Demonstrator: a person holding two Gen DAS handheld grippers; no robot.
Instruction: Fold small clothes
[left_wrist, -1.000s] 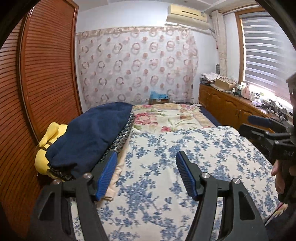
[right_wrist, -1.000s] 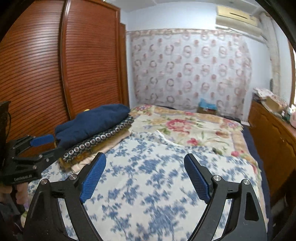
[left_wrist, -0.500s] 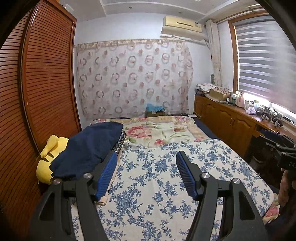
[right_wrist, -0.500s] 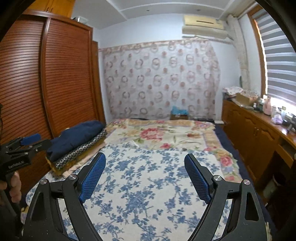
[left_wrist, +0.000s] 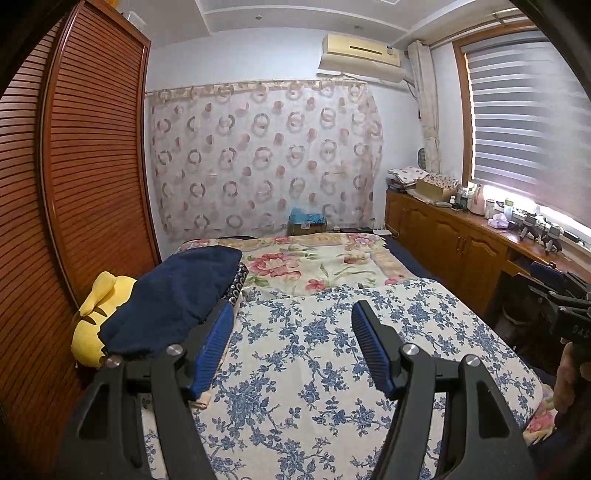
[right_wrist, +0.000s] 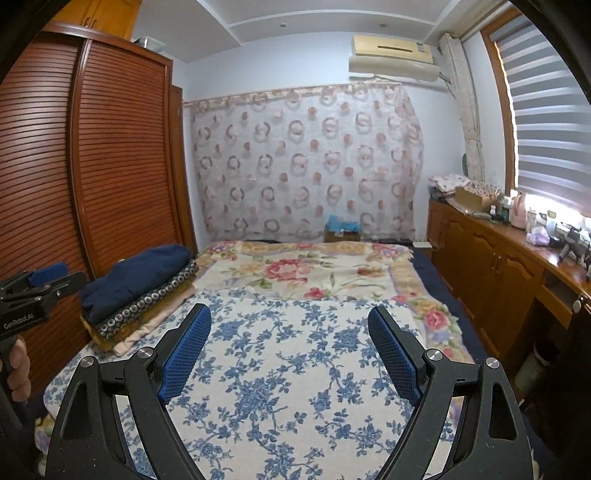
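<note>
A blue-flowered white cloth (left_wrist: 314, 354) lies spread flat on the bed; it also shows in the right wrist view (right_wrist: 280, 362). A folded dark blue garment (left_wrist: 173, 295) tops a stack of folded cloths (right_wrist: 140, 295) at the bed's left edge. My left gripper (left_wrist: 291, 343) is open and empty, held above the flowered cloth, and shows from the side in the right wrist view (right_wrist: 40, 288). My right gripper (right_wrist: 290, 347) is open and empty above the same cloth, and shows at the right edge of the left wrist view (left_wrist: 565, 306).
A rose-patterned blanket (left_wrist: 317, 258) covers the far half of the bed. A yellow plush toy (left_wrist: 96, 314) sits by the slatted wardrobe (right_wrist: 92, 166) on the left. A wooden cabinet (right_wrist: 498, 266) with clutter runs along the right under the window. A box (left_wrist: 306, 225) stands by the curtain.
Both grippers have risen and drawn back from the bed, so more of the room and ceiling shows. Both stay open and empty. The cloths have not moved.
</note>
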